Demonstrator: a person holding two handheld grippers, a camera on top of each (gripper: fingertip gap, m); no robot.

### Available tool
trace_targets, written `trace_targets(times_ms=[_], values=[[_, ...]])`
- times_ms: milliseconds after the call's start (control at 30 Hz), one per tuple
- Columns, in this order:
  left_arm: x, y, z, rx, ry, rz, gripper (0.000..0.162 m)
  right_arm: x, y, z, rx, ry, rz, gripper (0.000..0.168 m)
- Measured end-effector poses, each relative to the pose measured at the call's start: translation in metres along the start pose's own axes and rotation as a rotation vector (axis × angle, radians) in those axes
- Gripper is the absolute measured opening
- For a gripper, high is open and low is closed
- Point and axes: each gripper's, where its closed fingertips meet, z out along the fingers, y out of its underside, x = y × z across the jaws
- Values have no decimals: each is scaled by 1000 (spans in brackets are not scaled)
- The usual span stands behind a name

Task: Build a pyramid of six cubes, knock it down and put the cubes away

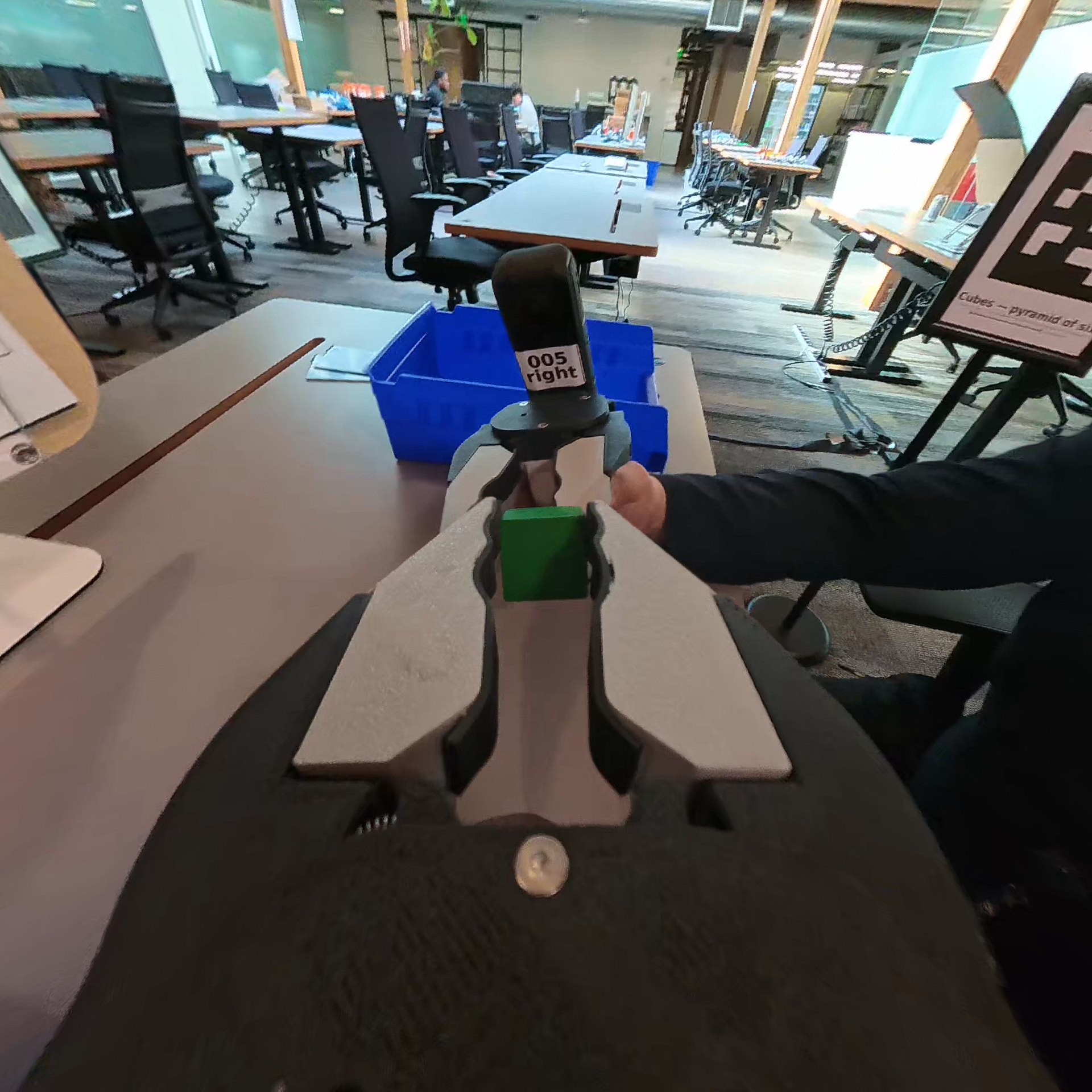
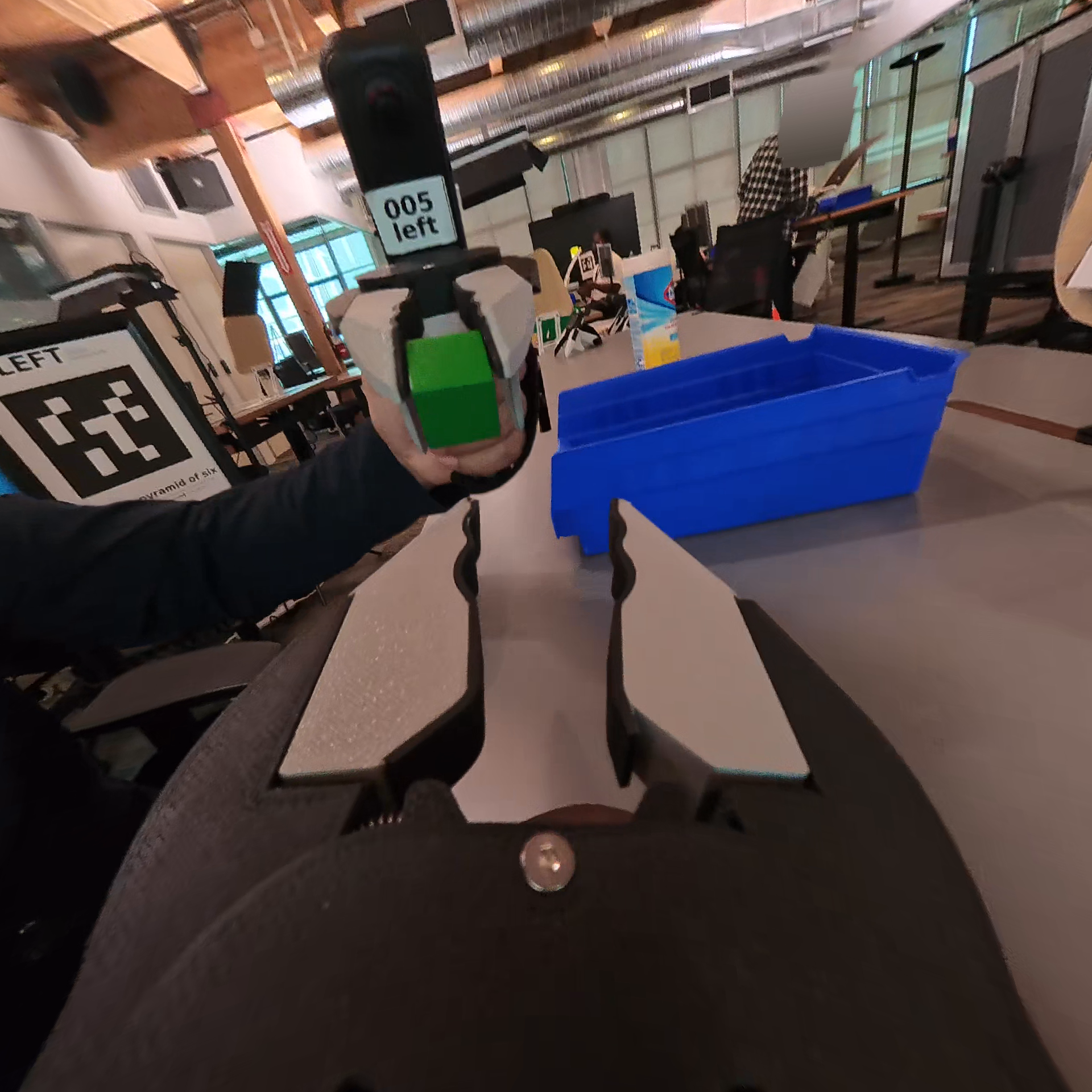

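My left gripper (image 1: 542, 555) is shut on a green cube (image 1: 543, 555) and holds it above the table. It also shows in the right wrist view (image 2: 455, 384), facing my right gripper with the green cube (image 2: 454, 397) between its fingers. My right gripper (image 2: 540, 538) is open and empty above the table. It also shows in the left wrist view (image 1: 546, 481), just beyond the cube, pointing back at my left gripper. A blue bin (image 2: 738, 467) stands on the table behind the grippers; its inside looks empty from here. No other cubes are in view.
The blue bin also shows in the left wrist view (image 1: 425, 384). A sign on a stand (image 1: 1028, 248) stands off the table's right side; it also shows in the right wrist view (image 2: 100, 413). A wipes canister (image 2: 650, 313) stands behind the bin. A person's dark sleeves hold both grippers. My hands' fingertips stand some 5 cm from each other.
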Motion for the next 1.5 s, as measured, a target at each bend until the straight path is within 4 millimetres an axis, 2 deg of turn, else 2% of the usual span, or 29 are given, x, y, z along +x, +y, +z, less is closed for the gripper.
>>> trace_targets(times_ms=[167, 233, 333, 433, 600, 800, 1000, 1300, 1333, 1400, 1500], values=[[5, -2, 20, 33, 54, -3, 26, -10, -16, -8, 74, -37, -44, 39], [2, -4, 22, 58, 57, -22, 26, -9, -17, -11, 78, -28, -58, 36], [-6, -5, 21, 85, 32, -35, 26, -18, -21, -13, 98, -71, -77, 35], [-12, -3, 19, 98, 6, -46, 26, -16, -19, -11, 83, -48, -86, 35], [-9, 1, 24, 98, 30, -62, 26, -17, -15, -6, 78, -64, -63, 40], [-3, 2, 32, 96, 54, -59, 26, -19, -14, -5, 76, -78, -67, 32], [-6, 4, 35, 96, 59, -70, 26, -14, -20, -13, 103, -71, -46, 24], [-12, 12, 34, 84, 65, -104, 26, -8, -11, -10, 40, -38, -48, 24], [-14, 12, 33, 84, 57, -106, 27, -6, -10, -11, 30, -26, -48, 24], [-17, 7, 31, 113, 56, -126, 40, 2, -6, -13, 5, 10, -38, 24], [-30, -1, 22, 188, 25, -173, 51, 24, 3, -20, -70, 117, -43, 24]])
